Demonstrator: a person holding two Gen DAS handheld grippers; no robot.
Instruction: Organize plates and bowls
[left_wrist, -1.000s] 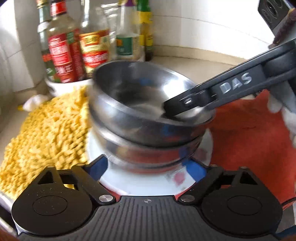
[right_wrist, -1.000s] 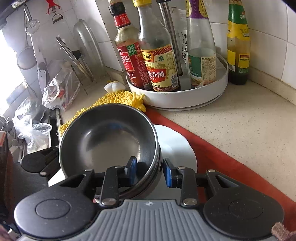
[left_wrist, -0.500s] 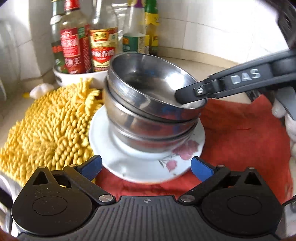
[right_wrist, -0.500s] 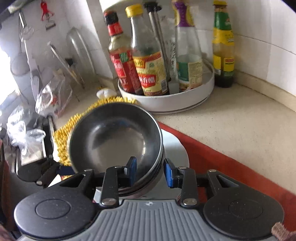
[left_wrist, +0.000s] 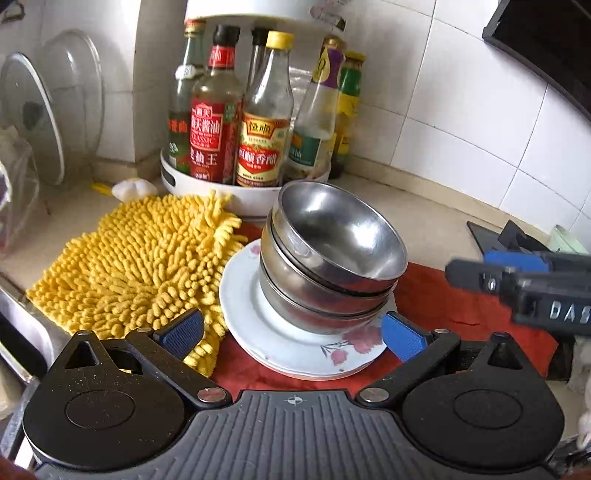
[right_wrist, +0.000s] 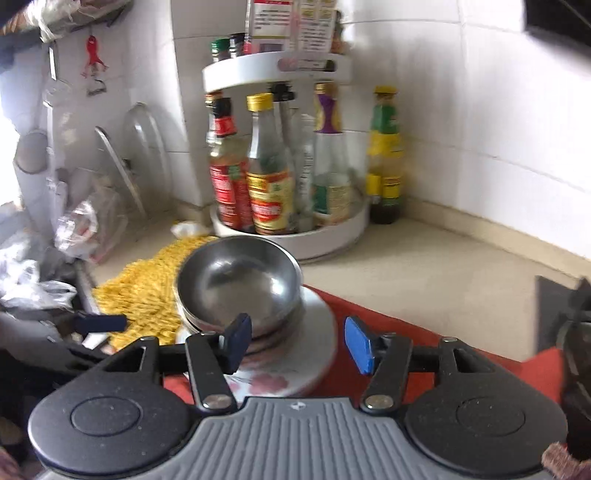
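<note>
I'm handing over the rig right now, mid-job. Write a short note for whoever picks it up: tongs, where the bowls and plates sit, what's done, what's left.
Left tongs: open wide, empty, just short of the plates.
Right tongs: jaws have just been opening, nothing between them, clear of the top bowl's rim.
Steel bowls: nested in one stack on the white flowered plates, which lie on the red cloth beside the yellow mat. The top bowl sits tilted, not fully seated.
Done: bowls stacked on plates.
Left: probably level the top bowl; I see no other loose dishes.
</note>
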